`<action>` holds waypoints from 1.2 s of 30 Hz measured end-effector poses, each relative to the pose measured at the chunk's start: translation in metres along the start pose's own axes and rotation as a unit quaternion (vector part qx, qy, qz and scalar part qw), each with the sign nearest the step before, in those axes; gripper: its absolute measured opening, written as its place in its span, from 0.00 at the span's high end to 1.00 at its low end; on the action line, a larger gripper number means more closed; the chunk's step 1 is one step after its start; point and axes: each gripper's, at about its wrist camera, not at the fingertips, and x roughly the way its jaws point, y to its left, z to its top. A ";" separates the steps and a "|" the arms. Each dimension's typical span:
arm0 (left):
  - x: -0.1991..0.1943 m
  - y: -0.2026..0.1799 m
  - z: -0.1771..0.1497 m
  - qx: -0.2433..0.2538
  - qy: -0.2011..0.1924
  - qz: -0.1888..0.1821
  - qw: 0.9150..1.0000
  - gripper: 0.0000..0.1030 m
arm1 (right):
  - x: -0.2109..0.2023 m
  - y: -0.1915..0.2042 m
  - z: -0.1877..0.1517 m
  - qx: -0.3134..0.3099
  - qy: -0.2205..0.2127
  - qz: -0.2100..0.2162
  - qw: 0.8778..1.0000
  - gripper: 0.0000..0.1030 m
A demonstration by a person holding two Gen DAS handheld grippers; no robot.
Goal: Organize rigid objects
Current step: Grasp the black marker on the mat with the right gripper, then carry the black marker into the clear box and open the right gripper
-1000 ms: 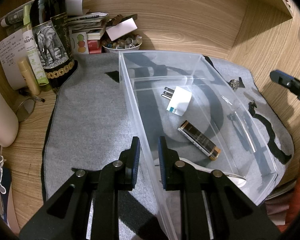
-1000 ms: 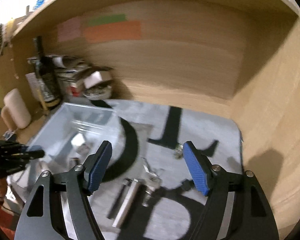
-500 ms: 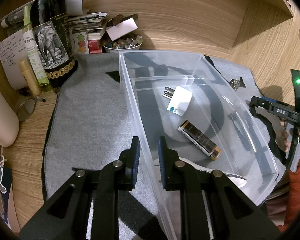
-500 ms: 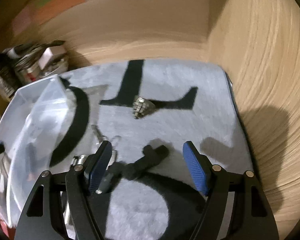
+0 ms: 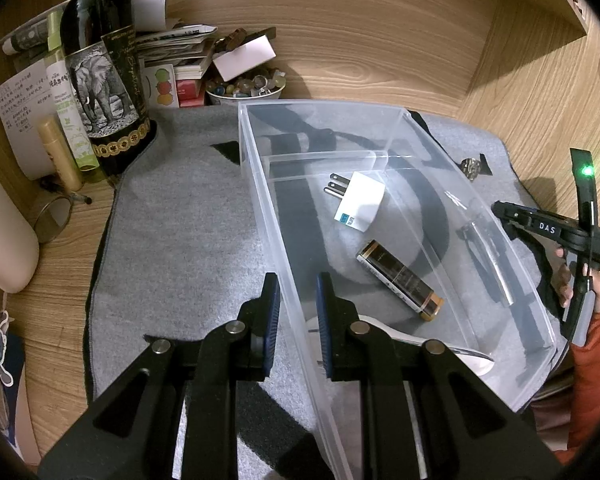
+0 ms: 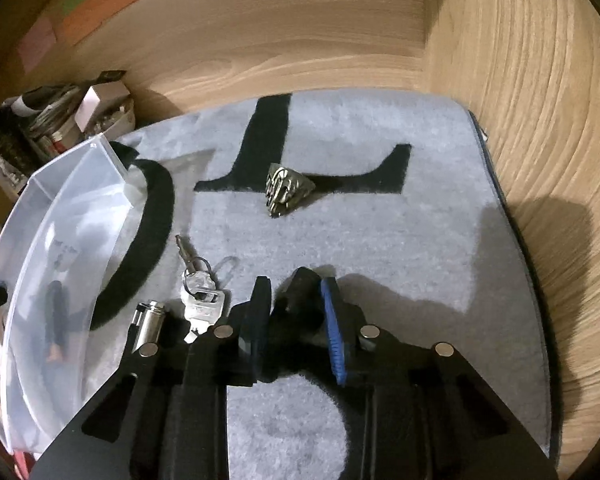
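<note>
The left gripper point(image 5: 296, 316) is found clamped on the near left wall of the clear plastic bin point(image 5: 260, 184), one pad outside and one inside, so the bin is held steady on the grey mat point(image 5: 180, 240). In the right wrist view the right gripper point(image 6: 296, 312) is seen low over the mat with its jaws closing on a small black object point(image 6: 300, 292); the object lies between the pads and appears to be touched on both sides, though its exact kind cannot be told. It is judged that the grip should be confirmed as firm and centred before any lift, since only the object's far end shows past the pads. Just to the left of that gripper a bunch of keys point(image 6: 198, 292) and a small metal cylinder point(image 6: 150, 316) lie on the mat and should not be dragged along. Farther out a metal ring point(image 6: 286, 190) rests apart on a black marking. Inside the bin a white plug adapter point(image 5: 358, 202) and a battery point(image 5: 400, 280) are already placed; a clear spot beside them is advised for the drop, with the bin kept still.
</note>
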 end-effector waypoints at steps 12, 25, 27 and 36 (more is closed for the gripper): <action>0.000 0.001 0.000 0.001 0.001 0.000 1.000 0.84 | -0.025 0.020 0.009 -0.022 -0.031 0.009 0.999 0.79; -0.001 0.002 0.000 -0.001 0.001 0.000 1.000 0.84 | -0.078 0.073 0.027 -0.108 -0.117 0.054 0.986 0.79; -0.001 0.002 0.000 0.000 0.001 0.000 1.000 0.84 | -0.083 0.082 0.028 -0.117 -0.124 0.061 0.984 0.79; -0.001 0.002 0.000 -0.001 0.001 0.000 1.000 0.84 | -0.093 0.124 0.027 -0.160 -0.140 0.101 0.972 0.79</action>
